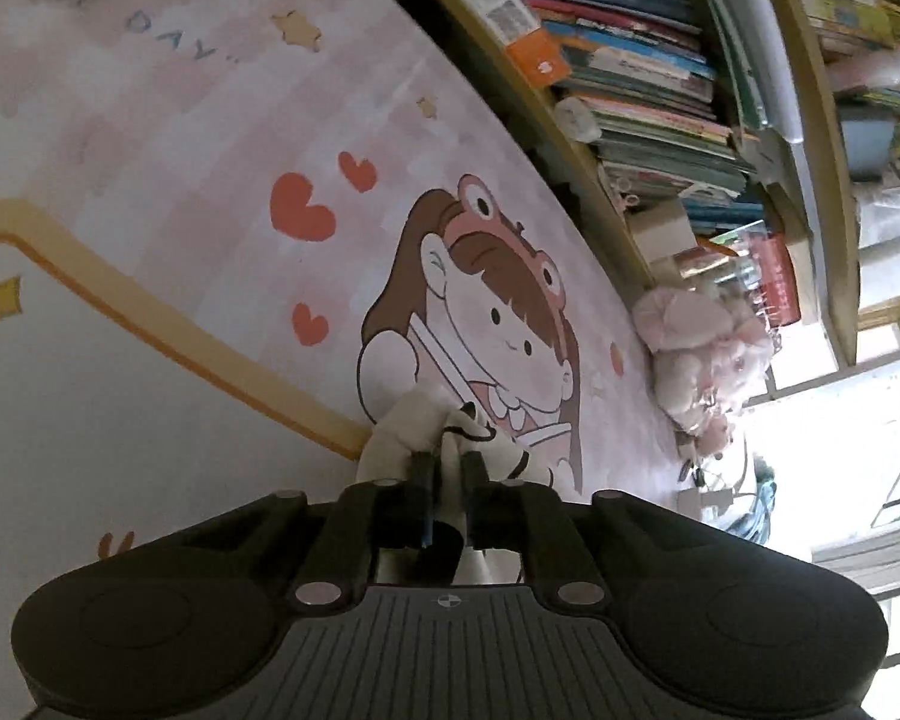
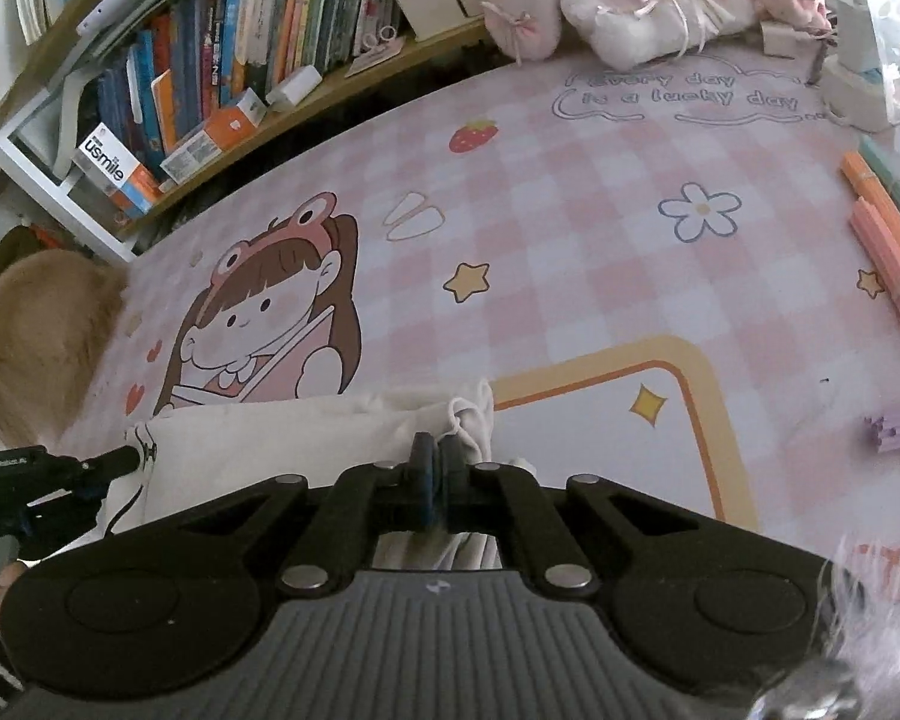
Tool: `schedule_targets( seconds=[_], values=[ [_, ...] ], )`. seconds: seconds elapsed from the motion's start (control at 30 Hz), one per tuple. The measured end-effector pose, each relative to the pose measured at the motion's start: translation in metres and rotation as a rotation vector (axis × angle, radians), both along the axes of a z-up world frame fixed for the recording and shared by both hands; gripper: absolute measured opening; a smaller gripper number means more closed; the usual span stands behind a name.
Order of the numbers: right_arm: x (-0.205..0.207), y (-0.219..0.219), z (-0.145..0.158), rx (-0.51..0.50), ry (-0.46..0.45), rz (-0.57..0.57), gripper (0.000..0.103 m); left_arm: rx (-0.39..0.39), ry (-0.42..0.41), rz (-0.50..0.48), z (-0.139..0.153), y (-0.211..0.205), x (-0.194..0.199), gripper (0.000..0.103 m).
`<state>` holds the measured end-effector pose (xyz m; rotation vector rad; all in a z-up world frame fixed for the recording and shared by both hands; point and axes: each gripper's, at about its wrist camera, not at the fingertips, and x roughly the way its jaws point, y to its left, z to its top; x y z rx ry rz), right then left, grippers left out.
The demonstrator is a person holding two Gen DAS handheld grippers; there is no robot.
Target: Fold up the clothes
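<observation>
Down on the pink cartoon mat (image 2: pixel 570 228), the white garment (image 2: pixel 282 450) lies stretched between both tools. The left gripper (image 1: pixel 447 462) pinches one bunched corner, and the right gripper (image 2: pixel 437 450), jaws fully together, clamps the other.

1. The pink checked cartoon desk mat (image 2: pixel 570 192) carries outlined lettering "Every day is a lucky day" (image 2: pixel 684 91) near its far edge.
2. In the left wrist view the same mat (image 1: pixel 150 120) shows only "DAY" (image 1: pixel 171 36).
3. A white and orange box (image 2: pixel 117 171) by the bookshelf reads "usmile".
4. The black left gripper body (image 2: pixel 48 474) bears small white lettering, too small to read.
</observation>
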<state>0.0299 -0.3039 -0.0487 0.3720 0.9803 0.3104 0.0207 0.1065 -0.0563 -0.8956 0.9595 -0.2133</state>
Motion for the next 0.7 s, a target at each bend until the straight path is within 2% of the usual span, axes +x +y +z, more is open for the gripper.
schedule_targets(
  seconds=[0.17, 0.27, 0.43, 0.57, 0.63, 0.7],
  values=[
    [-0.004, 0.005, 0.006, -0.033, -0.013, 0.005, 0.002, 0.103, -0.062, -0.052, 0.020, 0.000, -0.025, 0.031],
    [-0.013, 0.005, 0.014, -0.039, -0.032, -0.003, 0.004, 0.134, -0.083, -0.082, 0.024, -0.004, -0.043, 0.031],
    [-0.042, -0.002, 0.029, 0.006, -0.038, -0.046, 0.010, 0.194, -0.080, -0.111, 0.019, -0.015, -0.066, 0.031],
    [-0.063, -0.001, 0.031, 0.032, -0.016, -0.052, 0.010, 0.190, -0.091, -0.105, 0.016, -0.018, -0.071, 0.031],
    [-0.067, 0.001, 0.027, 0.037, -0.004, -0.050, 0.010, 0.158, -0.090, -0.098, 0.014, -0.015, -0.070, 0.031],
    [-0.065, 0.003, 0.021, 0.030, 0.009, -0.055, 0.007, 0.094, -0.090, -0.081, 0.012, -0.011, -0.068, 0.026]
  ],
)
